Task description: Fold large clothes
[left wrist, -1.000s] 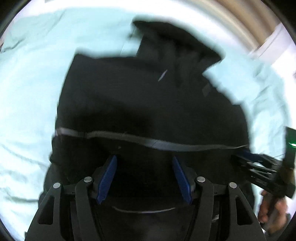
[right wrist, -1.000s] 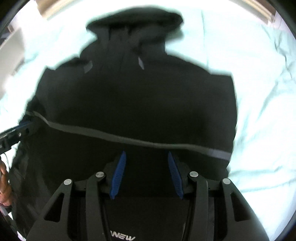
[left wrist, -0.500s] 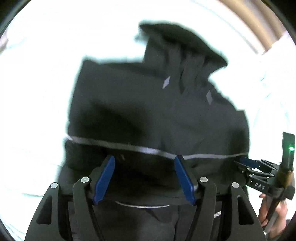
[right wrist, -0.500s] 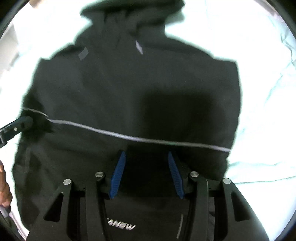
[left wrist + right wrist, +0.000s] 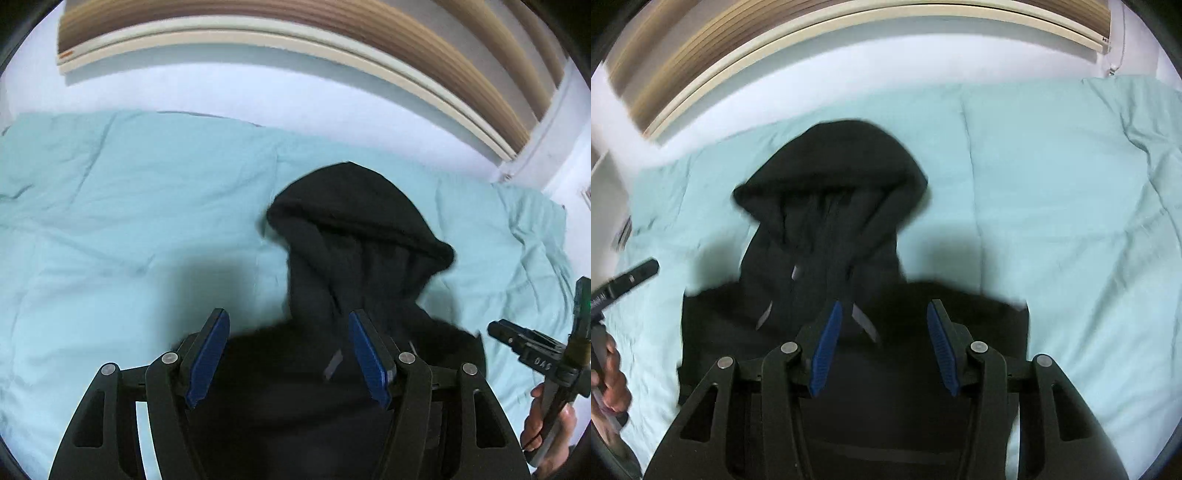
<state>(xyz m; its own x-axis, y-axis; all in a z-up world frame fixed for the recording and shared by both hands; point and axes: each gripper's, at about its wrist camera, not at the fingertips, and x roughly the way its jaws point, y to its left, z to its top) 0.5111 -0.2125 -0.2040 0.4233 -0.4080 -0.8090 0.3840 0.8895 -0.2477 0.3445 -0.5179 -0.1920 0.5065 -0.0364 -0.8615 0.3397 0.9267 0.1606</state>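
A black hoodie [image 5: 351, 229] lies on a light teal bedspread [image 5: 129, 203], its hood [image 5: 831, 177] pointing toward the wall. My left gripper [image 5: 288, 317] hovers over the hoodie's left shoulder, open, with only cloth far beneath its blue pads. My right gripper [image 5: 884, 304] hangs over the chest below the hood, also open and holding nothing. Grey drawstring tips [image 5: 862, 321] lie just under the hood. Each wrist view shows the other gripper at its edge, held by a hand [image 5: 546, 417]. The lower part of the hoodie is hidden behind the gripper bodies.
The teal bedspread [image 5: 1052, 184] stretches wide to both sides of the hoodie, creased in places. A white wall and a tan slatted blind [image 5: 332, 22] run along the far side of the bed. A blind cord [image 5: 1115, 55] hangs at the far right.
Both grippers have risen and moved toward the hood, so the views swung from the hoodie's body to the hood and wall. The grey stripe across the hoodie has left view.
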